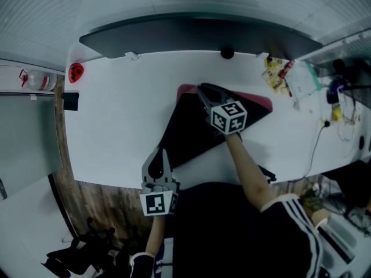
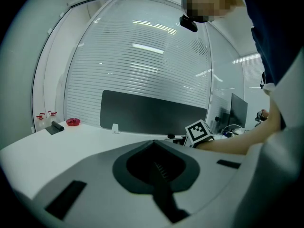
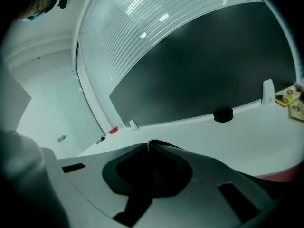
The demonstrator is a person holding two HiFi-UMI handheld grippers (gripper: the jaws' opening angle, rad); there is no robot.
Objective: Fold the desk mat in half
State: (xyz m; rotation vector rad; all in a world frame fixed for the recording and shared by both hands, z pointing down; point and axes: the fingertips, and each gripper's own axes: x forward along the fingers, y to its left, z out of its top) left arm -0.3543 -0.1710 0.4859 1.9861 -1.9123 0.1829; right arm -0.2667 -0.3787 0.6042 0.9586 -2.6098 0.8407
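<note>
Your right gripper (image 1: 203, 91) has its jaws pinched almost together on a lifted part of the desk mat (image 1: 191, 135). In the right gripper view the tips (image 3: 149, 142) meet with only a thin line between them. The mat sits in the middle of the worktop (image 1: 116, 120) and reaches toward the near edge. It shows as a dark triangle, with its pink underside (image 1: 262, 101) peeking out along the side that faces the far edge.

Your left gripper (image 1: 163, 153) is at the near edge of the worktop, with its tips right at the mat's near-left corner. In the left gripper view its jaws (image 2: 153, 141) stand closed together, and nothing shows between them — whether they nip the corner itself I cannot tell.

Other things on the worktop:
- A small red dish (image 1: 76, 72) sits at the far left corner.
- A round black knob (image 1: 227, 53) sits on the far edge, just in front of the dark panel (image 1: 197, 30) (it runs along most of that edge).
- A few yellow packets (image 1: 276, 74) lie toward the far right corner.
</note>
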